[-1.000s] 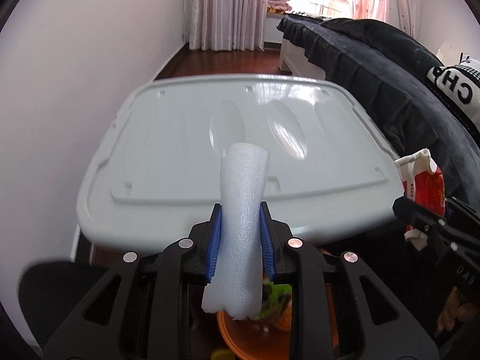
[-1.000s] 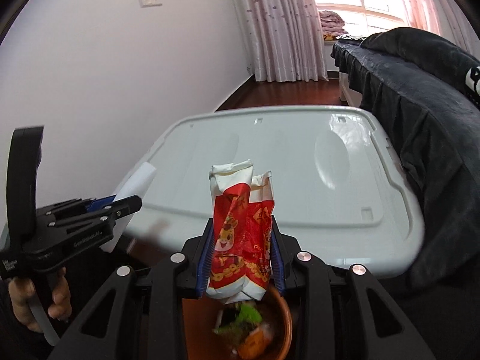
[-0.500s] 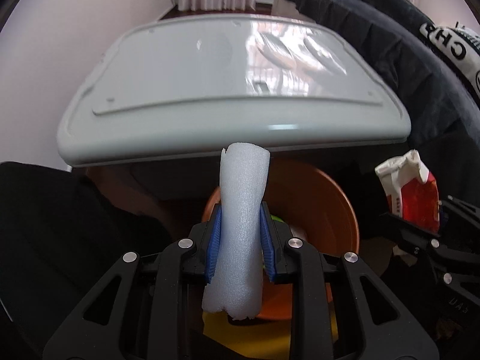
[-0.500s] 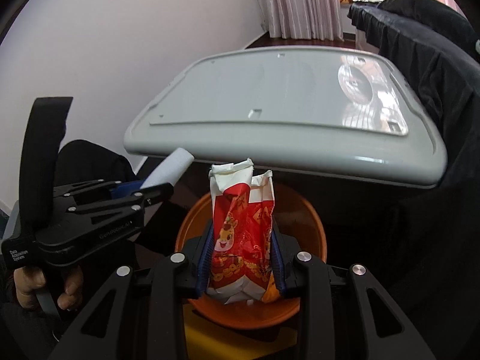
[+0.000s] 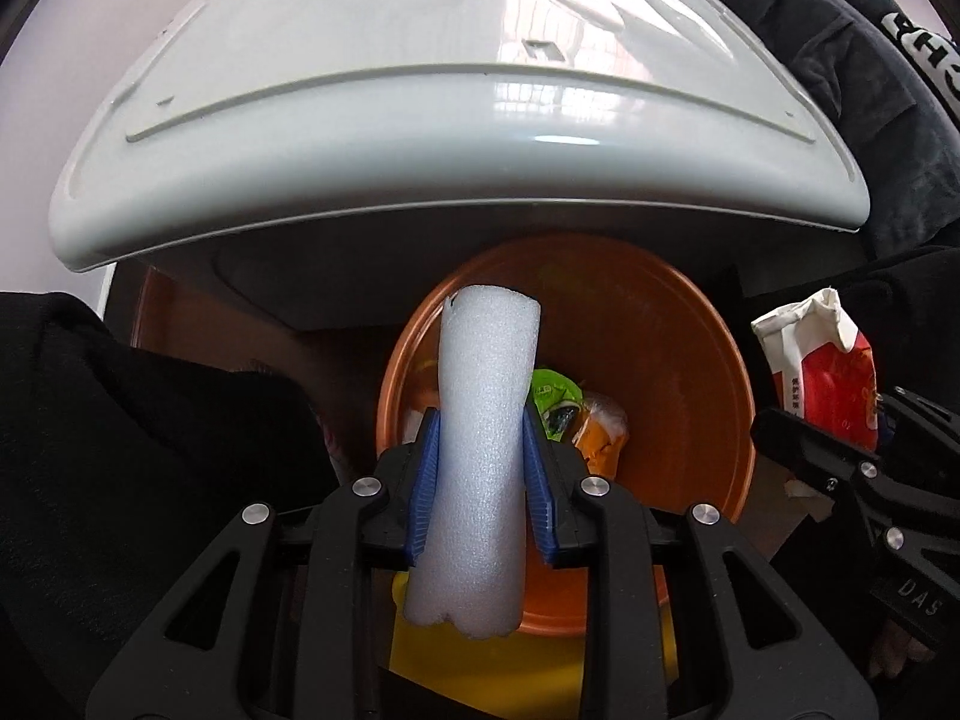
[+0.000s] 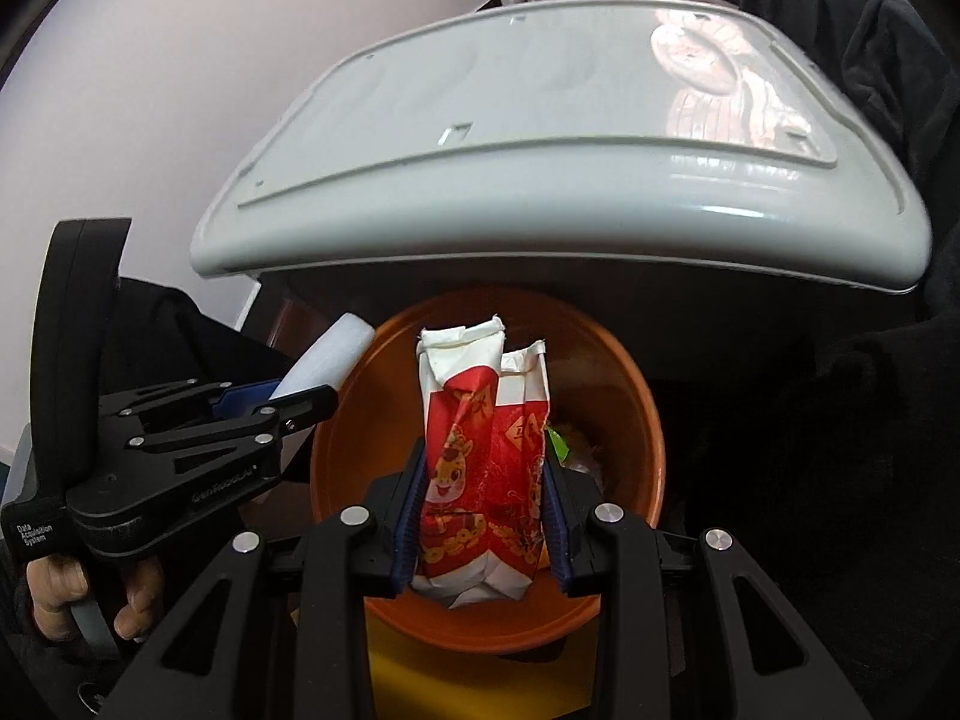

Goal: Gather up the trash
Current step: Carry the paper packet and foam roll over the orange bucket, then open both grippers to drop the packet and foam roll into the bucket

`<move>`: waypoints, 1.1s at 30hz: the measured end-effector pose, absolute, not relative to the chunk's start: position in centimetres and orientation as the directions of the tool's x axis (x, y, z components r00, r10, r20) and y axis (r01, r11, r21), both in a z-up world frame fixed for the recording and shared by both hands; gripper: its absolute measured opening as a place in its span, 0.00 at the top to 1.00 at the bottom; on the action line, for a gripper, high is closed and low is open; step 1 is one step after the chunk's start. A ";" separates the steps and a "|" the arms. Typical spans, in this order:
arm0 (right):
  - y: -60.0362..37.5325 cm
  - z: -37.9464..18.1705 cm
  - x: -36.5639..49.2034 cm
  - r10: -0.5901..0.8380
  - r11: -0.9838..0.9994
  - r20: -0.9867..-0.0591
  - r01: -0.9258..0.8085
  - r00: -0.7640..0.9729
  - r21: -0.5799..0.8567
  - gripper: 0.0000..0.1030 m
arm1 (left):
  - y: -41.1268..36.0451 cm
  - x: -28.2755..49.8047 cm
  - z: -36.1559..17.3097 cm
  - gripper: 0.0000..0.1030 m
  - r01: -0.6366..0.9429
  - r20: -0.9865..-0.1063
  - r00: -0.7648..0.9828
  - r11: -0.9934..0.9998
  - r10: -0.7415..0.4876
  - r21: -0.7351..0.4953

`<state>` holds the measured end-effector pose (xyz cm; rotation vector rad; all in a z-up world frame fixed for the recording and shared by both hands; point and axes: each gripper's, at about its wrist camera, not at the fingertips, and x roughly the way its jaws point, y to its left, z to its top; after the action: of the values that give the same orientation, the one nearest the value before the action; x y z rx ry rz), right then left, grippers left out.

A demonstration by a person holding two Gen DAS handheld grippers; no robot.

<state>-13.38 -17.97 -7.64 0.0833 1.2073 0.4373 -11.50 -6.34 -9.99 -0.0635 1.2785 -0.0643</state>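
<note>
My left gripper is shut on a white foam roll and holds it upright above an orange trash bin. My right gripper is shut on a red and white paper bag, also above the orange bin. The bin holds green and orange wrappers. The bag shows at the right of the left wrist view. The foam roll and the left gripper show at the left of the right wrist view.
A large pale grey plastic lid sits just beyond and above the bin, also in the right wrist view. Dark bedding lies to the right. A white wall is at left. Something yellow lies under the bin.
Both grippers have tipped downward and moved over the orange bin, which now fills the centre of each view. The grey lid has shifted up in frame. Both grips are unchanged.
</note>
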 end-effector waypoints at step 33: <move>-20.8 -4.0 -13.0 0.306 0.952 -0.805 -0.189 0.509 0.243 0.16 | -5.5 -11.5 -6.8 0.26 -0.043 -0.904 0.427 0.998 -0.017 -0.040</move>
<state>-12.97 -20.82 -3.96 0.1297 0.9937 0.2990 -11.51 -5.50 -6.85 -0.0598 1.1302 0.0161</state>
